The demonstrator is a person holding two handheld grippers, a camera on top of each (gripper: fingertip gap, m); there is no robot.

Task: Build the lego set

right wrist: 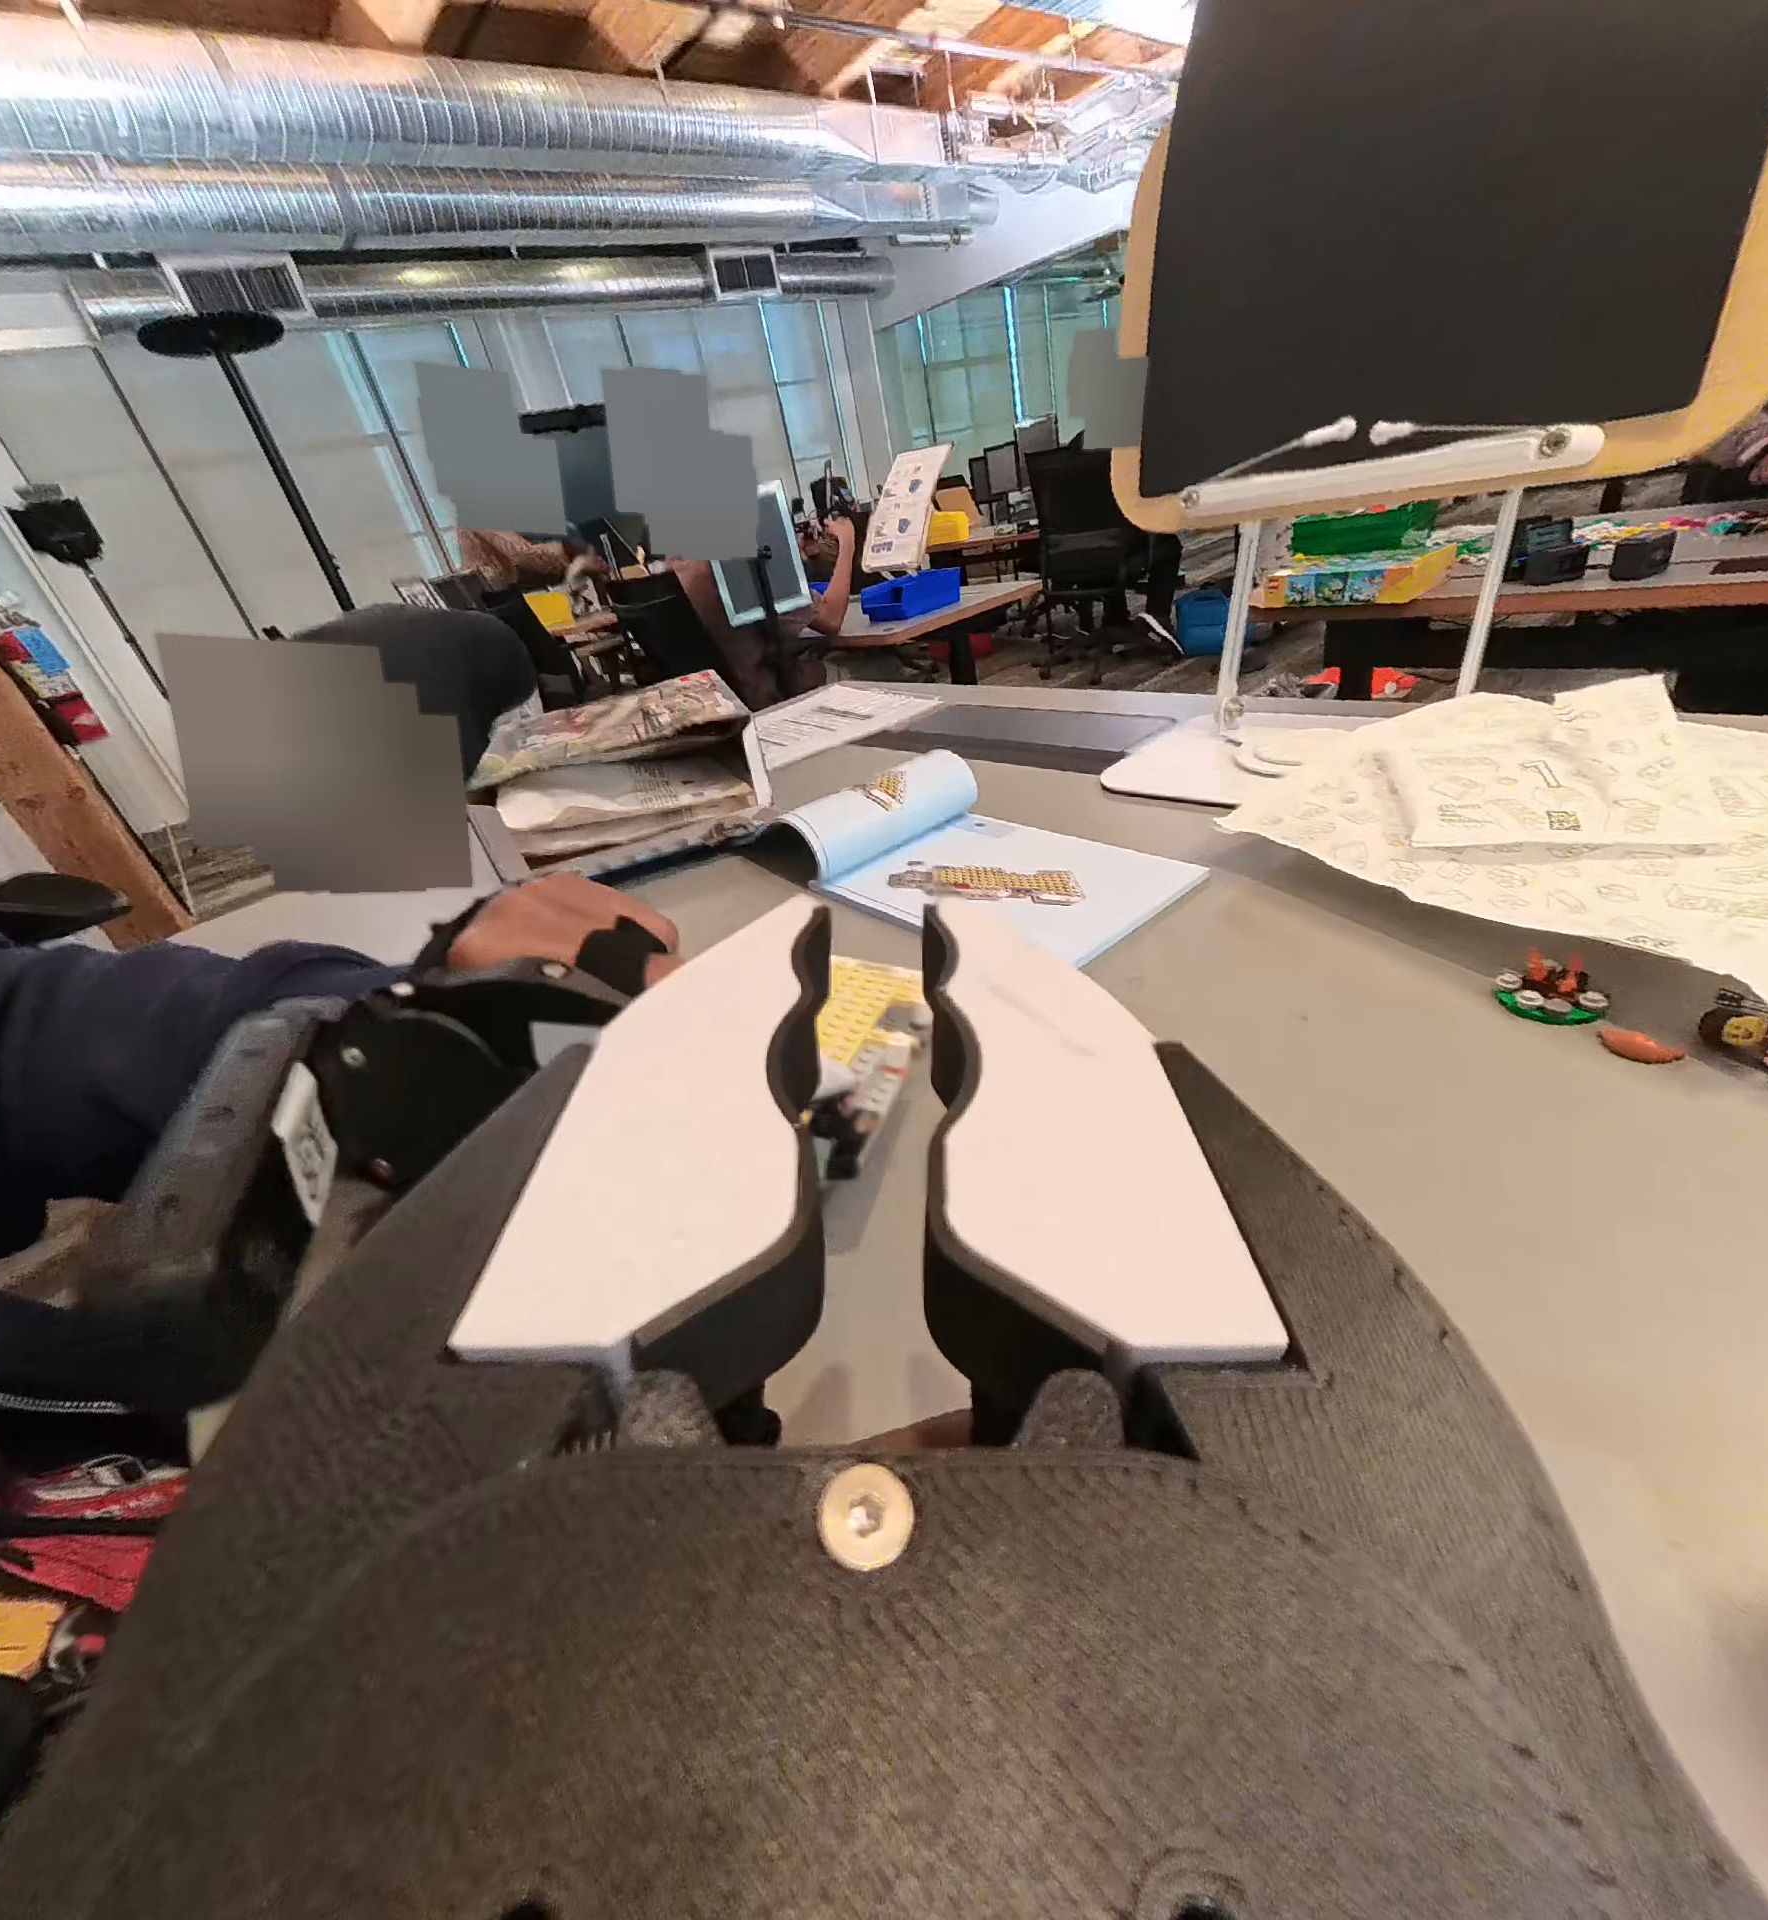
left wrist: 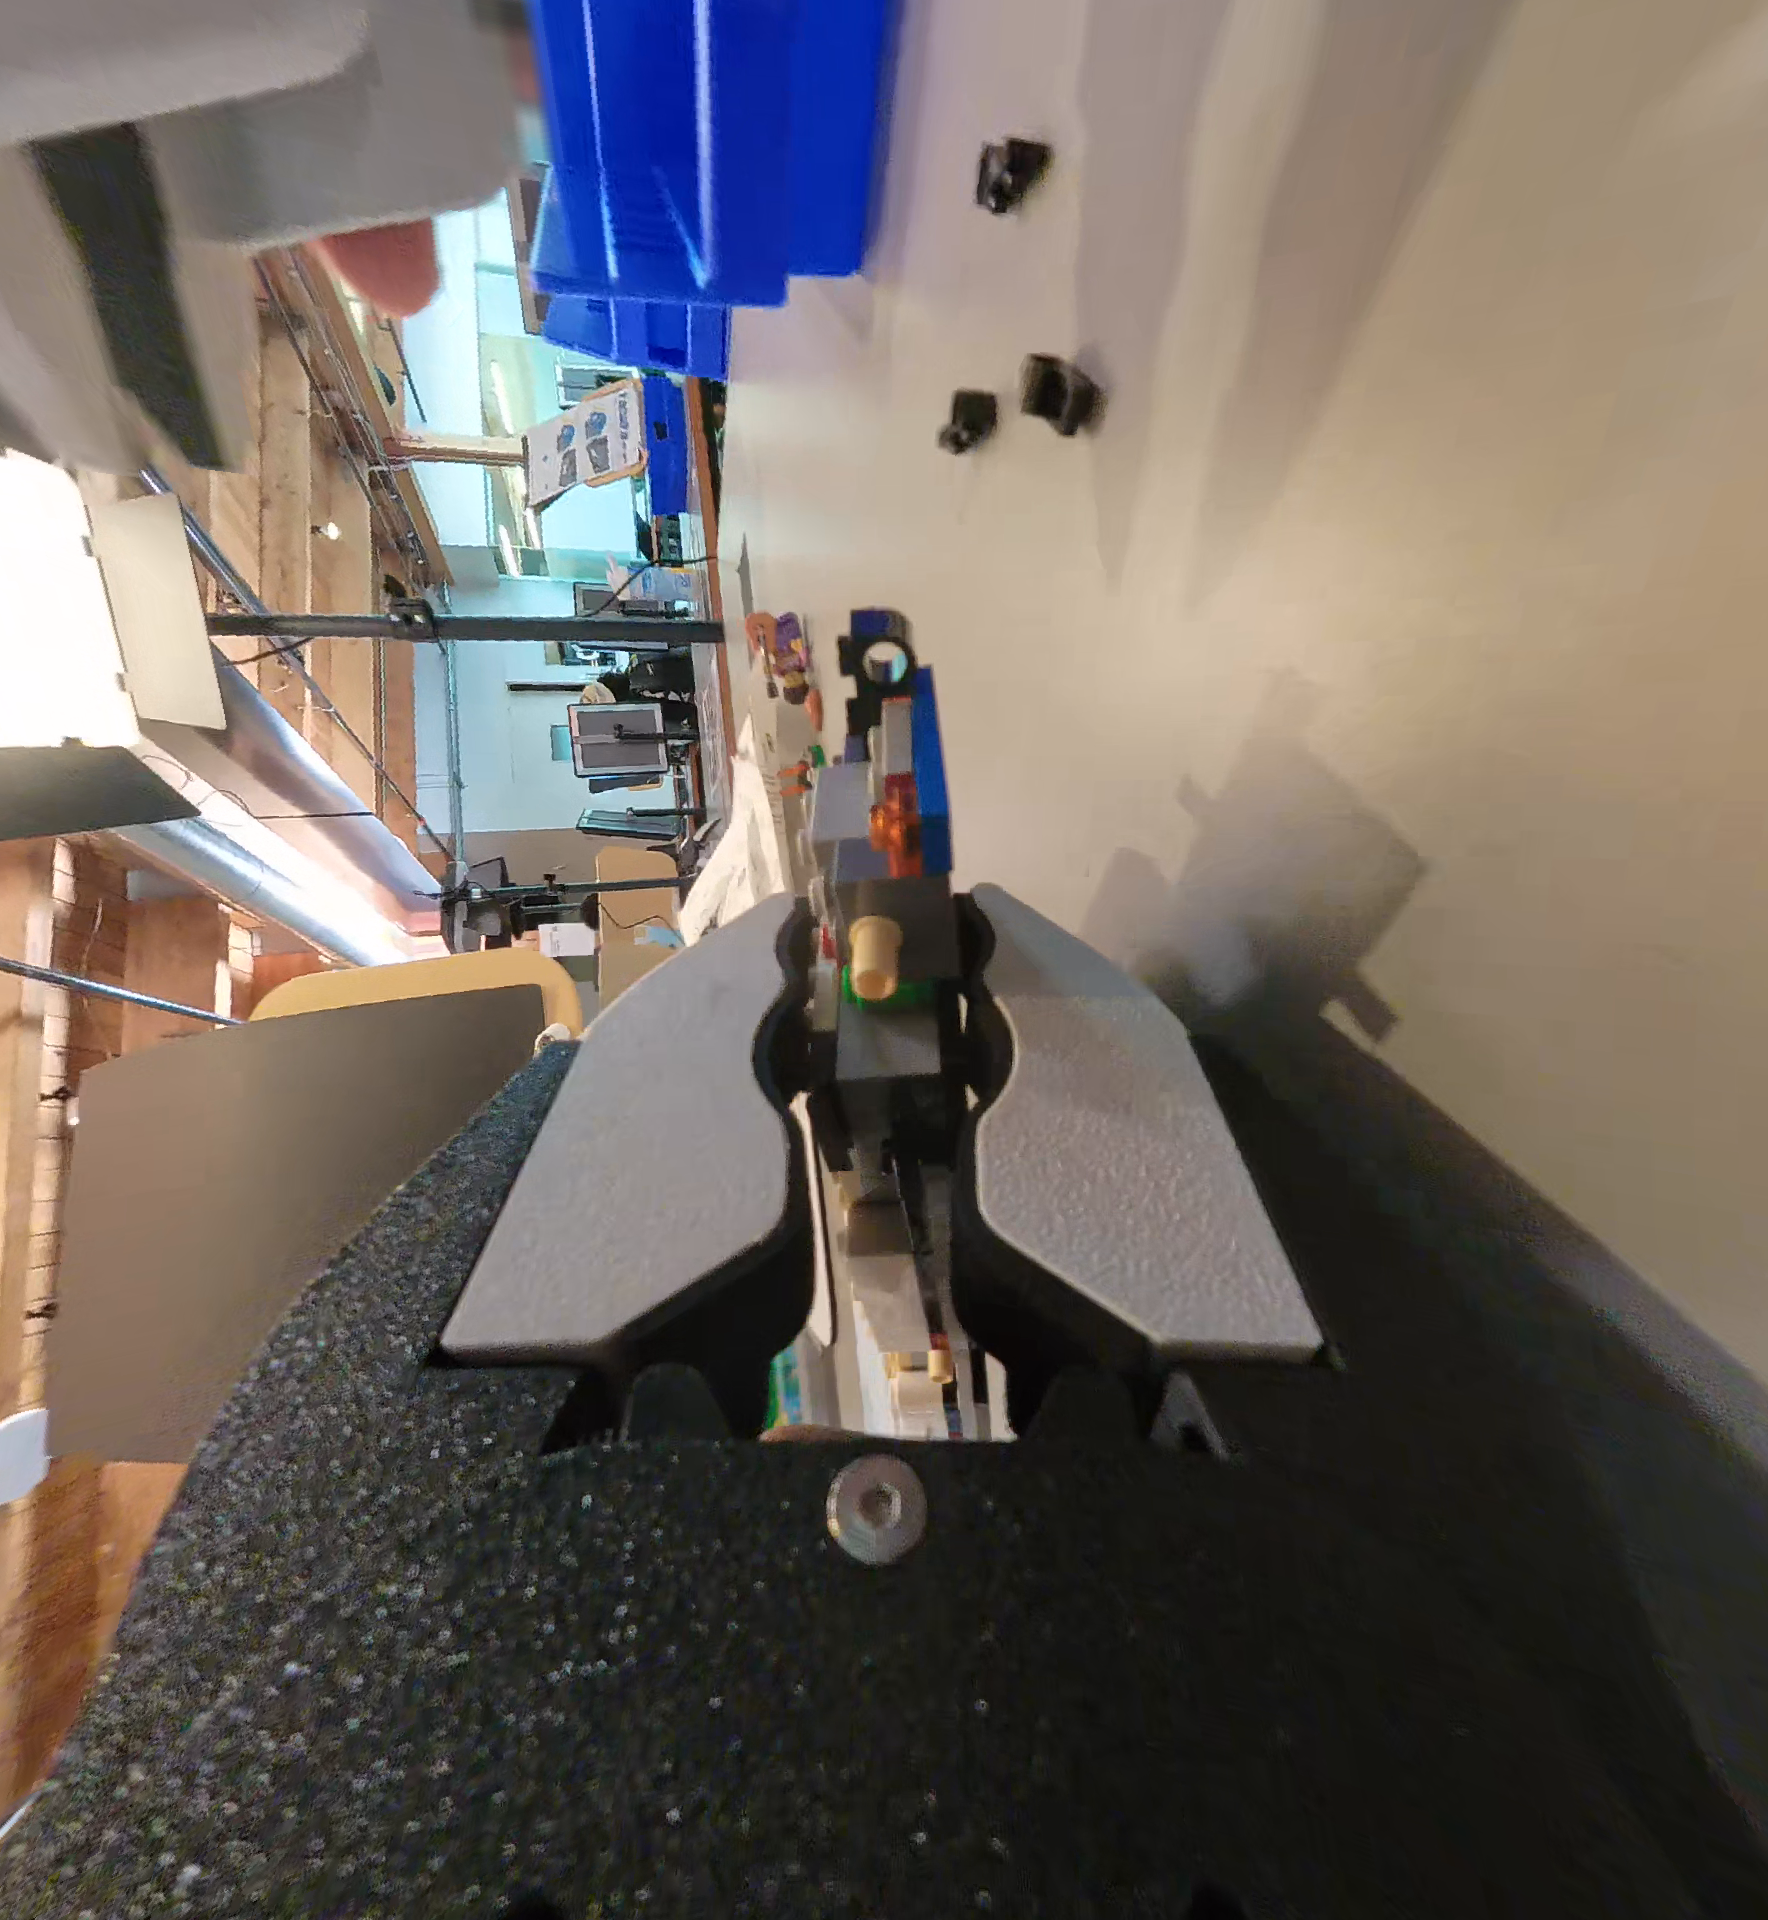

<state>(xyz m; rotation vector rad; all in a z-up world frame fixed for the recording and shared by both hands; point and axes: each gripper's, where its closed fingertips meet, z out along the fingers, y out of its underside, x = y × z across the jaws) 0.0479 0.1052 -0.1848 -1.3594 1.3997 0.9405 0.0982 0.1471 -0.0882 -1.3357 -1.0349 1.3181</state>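
Grippers over a grey table, a brick model in the left one.
Left gripper was clamped on the brick model, both pads pressing its sides; right gripper hung above it, jaws slightly apart on nothing. Beyond lay one open booklet, printed paper sheets, three black pieces and two blue bins.

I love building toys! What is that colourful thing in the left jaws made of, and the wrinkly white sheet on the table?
The brick model looks like hard, slightly glossy plastic: square-edged grey, blue and orange pieces with round studs. The left gripper clamps it. The white sheet looks like thin matte paper, since it creases and has a ragged, torn-looking edge.
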